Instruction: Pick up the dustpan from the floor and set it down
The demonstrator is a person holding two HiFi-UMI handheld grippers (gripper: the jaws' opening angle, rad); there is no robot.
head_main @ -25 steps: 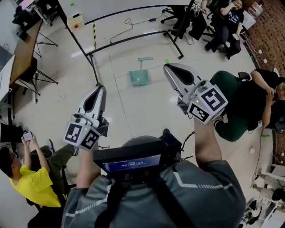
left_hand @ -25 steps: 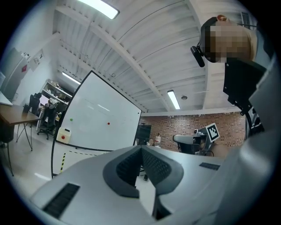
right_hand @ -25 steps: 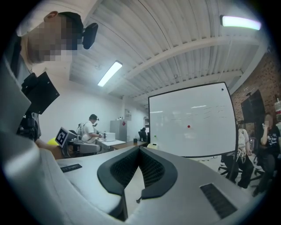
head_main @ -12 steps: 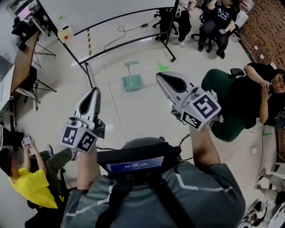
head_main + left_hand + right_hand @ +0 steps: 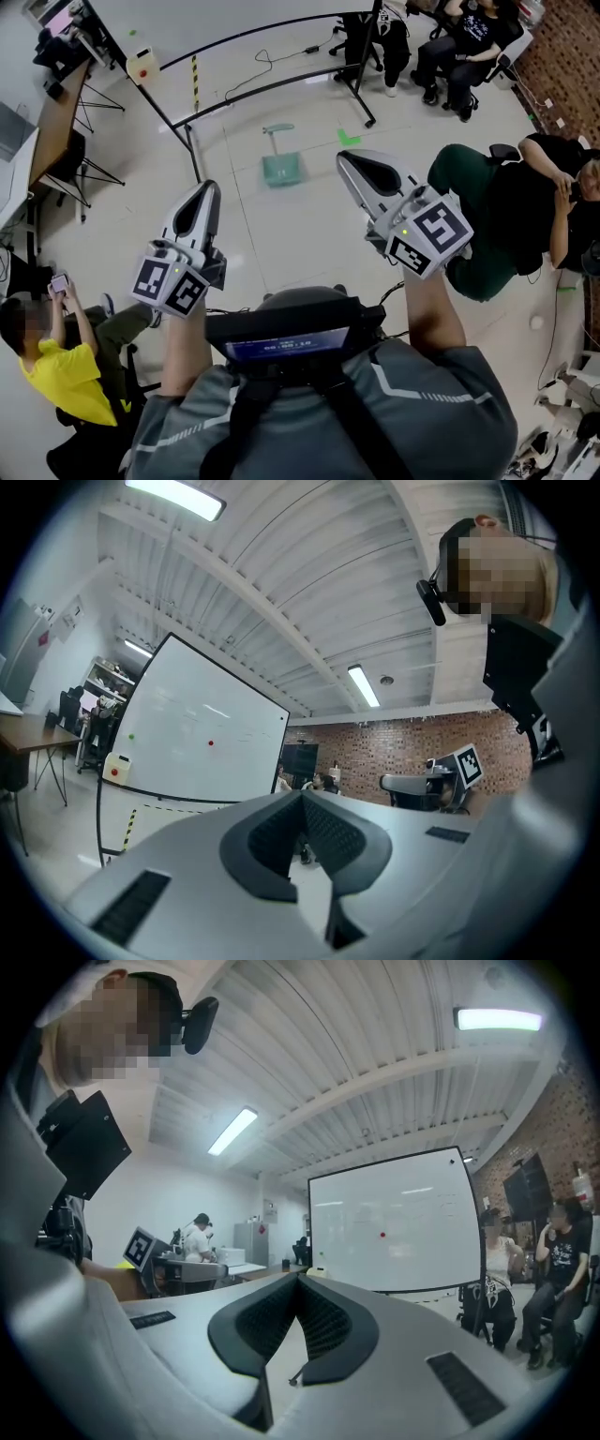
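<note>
Both grippers have slid a little way across the room with the person. The left gripper (image 5: pixel 206 190) and the right gripper (image 5: pixel 352 161) are held up level. Their jaws are closed tight on nothing. The green dustpan (image 5: pixel 281 167) sits on the floor (image 5: pixel 281 246) ahead, far from both.

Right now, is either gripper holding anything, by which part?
Nothing is held: left gripper and right gripper are shut, empty; the dustpan sits on the floor.

Colours and patterns logged, floor scene.
Dustpan (image 5: pixel 281 169) is seen pale teal on cream floor tiles (image 5: pixel 281 239); left gripper (image 5: pixel 207 190) and right gripper (image 5: pixel 347 161) are shown white-grey with black-and-white square markers; brick wall (image 5: pixel 394 747) is patterned red-brown.
</note>
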